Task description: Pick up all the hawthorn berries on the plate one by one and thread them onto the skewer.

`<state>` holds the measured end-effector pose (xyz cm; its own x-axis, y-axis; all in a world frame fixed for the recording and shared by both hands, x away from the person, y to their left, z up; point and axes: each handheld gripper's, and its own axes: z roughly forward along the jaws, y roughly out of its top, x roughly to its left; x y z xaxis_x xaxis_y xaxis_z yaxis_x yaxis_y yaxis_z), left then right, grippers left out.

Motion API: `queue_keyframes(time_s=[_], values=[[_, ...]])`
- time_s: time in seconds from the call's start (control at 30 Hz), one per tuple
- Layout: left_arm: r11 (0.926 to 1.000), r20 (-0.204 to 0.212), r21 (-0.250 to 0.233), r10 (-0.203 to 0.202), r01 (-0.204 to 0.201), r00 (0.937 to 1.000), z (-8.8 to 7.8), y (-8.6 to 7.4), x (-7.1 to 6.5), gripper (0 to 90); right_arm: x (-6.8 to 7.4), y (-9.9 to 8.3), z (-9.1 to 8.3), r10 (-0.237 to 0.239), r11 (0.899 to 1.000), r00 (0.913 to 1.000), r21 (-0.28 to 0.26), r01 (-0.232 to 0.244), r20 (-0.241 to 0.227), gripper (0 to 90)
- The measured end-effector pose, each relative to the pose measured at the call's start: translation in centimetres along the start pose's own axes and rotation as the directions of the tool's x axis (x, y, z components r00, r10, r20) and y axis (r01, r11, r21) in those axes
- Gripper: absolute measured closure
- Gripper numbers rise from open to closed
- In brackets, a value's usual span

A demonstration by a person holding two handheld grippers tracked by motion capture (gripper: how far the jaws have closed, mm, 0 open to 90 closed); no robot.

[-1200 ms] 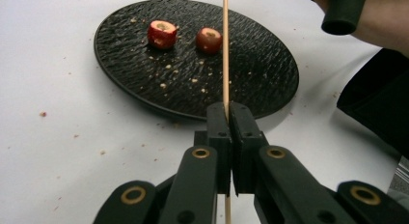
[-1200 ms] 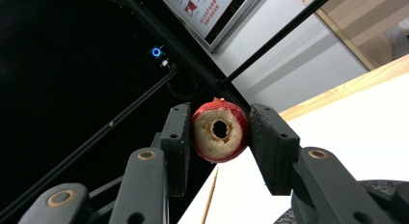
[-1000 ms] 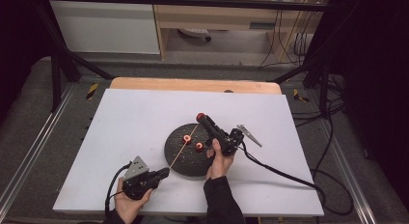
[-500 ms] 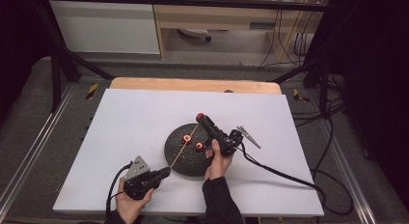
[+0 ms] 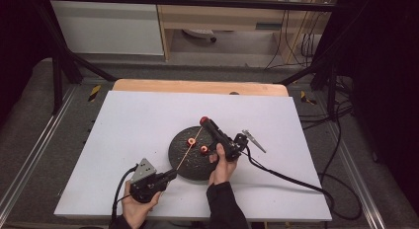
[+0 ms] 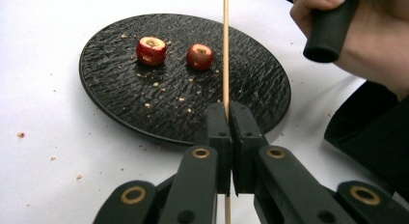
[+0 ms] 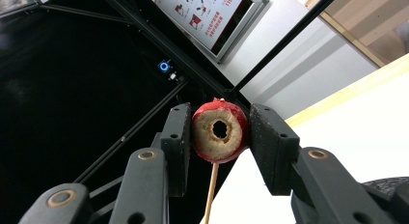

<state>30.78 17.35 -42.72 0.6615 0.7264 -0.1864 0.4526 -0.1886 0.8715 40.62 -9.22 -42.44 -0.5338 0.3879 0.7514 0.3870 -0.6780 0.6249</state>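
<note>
left gripper (image 6: pixel 227 119) sits low at the near edge of the white table (image 5: pixel 123 130), held in the person's left hand (image 5: pixel 136 209). its jaws are pressed together on a thin wooden skewer (image 6: pixel 225 50), which runs straight ahead from the jaw tips, out over a round black plate (image 6: pixel 120 103). in the high view the left gripper (image 5: pixel 169 175) points up and to the right toward the plate (image 5: pixel 184 162), with the skewer (image 5: pixel 187 152) slanting across it.

two red cored fruit pieces lie on the plate ahead of the left jaws and to the left of the skewer: left fruit piece (image 6: pixel 151 50) and right fruit piece (image 6: pixel 200 56), near each other but apart. crumbs scattered on the plate and on the table near it.

right gripper (image 7: pixel 219 132), in the right hand (image 5: pixel 222 165), is tilted upward above the far side of the plate. its jaws are clamped on a third fruit piece (image 7: pixel 220 130), red skin, pale flesh, a hole through the centre. the skewer tip (image 7: pixel 211 190) comes up from just below this piece; whether it has entered the hole cannot be told. in the high view the held fruit (image 5: pixel 204 121) shows at the far end of the right gripper (image 5: pixel 205 122).
</note>
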Motion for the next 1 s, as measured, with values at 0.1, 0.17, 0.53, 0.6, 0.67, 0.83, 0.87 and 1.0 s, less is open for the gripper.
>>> queue_keyframes(time_s=[0.1,0.17,0.53,0.6,0.67,0.83,0.87,1.0], values=[[1.0,-0.005,0.007,0.004,-0.004,1.0,0.3,0.2,-0.1,87.7,0.0,-0.1,0.0,0.003,1.0,1.0,0.002,-0.003,-0.001,61.3],[1.0,-0.003,0.007,0.004,-0.004,1.0,0.5,0.4,-0.2,87.7,0.0,0.0,0.0,0.005,1.0,1.0,0.005,-0.005,-0.002,61.3],[0.9998,0.004,-0.012,-0.014,0.014,0.9999,1.4,2.3,-0.2,87.9,0.0,-0.5,-0.2,0.004,0.999,1.0,0.042,-0.004,0.004,61.4],[0.9998,0.006,-0.012,-0.015,0.015,0.9999,1.7,2.6,-0.2,87.9,0.0,-0.5,-0.2,0.003,0.999,1.0,0.045,-0.003,0.005,61.4],[0.9999,0.004,-0.013,-0.009,0.009,1.0,1.9,3.0,-0.3,87.9,0.0,-0.6,-0.3,-0.003,0.999,1.0,0.054,0.003,0.004,61.4],[0.9999,0.003,-0.013,-0.005,0.005,1.0,2.5,4.0,-0.1,87.9,0.1,-0.9,-0.5,-0.015,0.997,0.9999,0.077,0.015,0.004,61.4],[0.9999,0.004,-0.011,-0.002,0.002,1.0,2.7,4.3,-0.1,87.9,0.2,-0.9,-0.6,-0.019,0.996,0.9998,0.083,0.018,0.004,61.4],[0.9999,0.0,-0.011,0.007,-0.007,1.0,3.1,4.8,0.0,87.9,0.2,-1.2,-0.7,-0.027,0.994,0.9996,0.108,0.027,0.002,61.4]])
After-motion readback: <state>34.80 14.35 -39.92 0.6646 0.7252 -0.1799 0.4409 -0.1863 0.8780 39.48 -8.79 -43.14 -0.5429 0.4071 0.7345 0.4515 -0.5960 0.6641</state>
